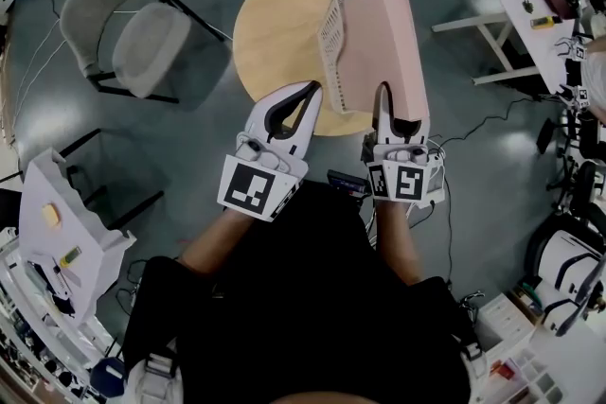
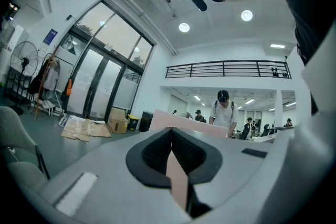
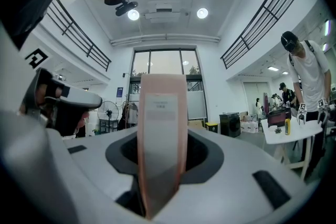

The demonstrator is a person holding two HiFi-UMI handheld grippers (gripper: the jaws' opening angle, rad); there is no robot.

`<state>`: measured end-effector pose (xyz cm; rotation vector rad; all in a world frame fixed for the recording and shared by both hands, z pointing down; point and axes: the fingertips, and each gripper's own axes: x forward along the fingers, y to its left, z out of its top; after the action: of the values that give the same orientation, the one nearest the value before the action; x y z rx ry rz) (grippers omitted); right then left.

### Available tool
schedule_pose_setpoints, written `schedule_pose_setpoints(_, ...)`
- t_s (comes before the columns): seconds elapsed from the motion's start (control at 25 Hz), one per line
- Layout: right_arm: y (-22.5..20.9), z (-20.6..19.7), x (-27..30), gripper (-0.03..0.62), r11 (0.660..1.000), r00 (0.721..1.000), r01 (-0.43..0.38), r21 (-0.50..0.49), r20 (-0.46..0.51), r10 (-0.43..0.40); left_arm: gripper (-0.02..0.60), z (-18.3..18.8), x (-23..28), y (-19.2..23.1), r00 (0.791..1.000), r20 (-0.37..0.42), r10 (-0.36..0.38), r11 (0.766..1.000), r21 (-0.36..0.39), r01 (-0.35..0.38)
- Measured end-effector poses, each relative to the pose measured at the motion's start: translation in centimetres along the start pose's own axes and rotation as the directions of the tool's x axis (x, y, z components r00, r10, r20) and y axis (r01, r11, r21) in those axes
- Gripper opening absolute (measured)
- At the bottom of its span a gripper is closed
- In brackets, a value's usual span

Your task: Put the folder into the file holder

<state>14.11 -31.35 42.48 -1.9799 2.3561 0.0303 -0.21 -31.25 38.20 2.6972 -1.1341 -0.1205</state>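
Pink folder tight in left gripper and right gripper above wooden table.

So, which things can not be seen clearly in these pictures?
- Head view: the folder covers most of the file holder, so its slots are hidden.
- Right gripper view: the print on the folder's label is too blurred to read.
- Both gripper views: the table is out of frame.

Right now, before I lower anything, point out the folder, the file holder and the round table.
folder (image 1: 383, 33): head view, middle of its pink cover.
file holder (image 1: 331, 38): head view, its white mesh side wall.
round table (image 1: 275, 24): head view, bare wooden top left of the holder.
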Motion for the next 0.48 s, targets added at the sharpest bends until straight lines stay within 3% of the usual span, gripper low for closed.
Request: schedule_pose_setpoints(0.48, 0.4, -1.9, 0.6, 0.140, 1.000, 0.999, -0.005, -0.008, -0.042, 0.005, 0.005, -0.1, -0.1, 0.6, 1.000, -0.010, 0.005, 1.000, -0.007, -0.005)
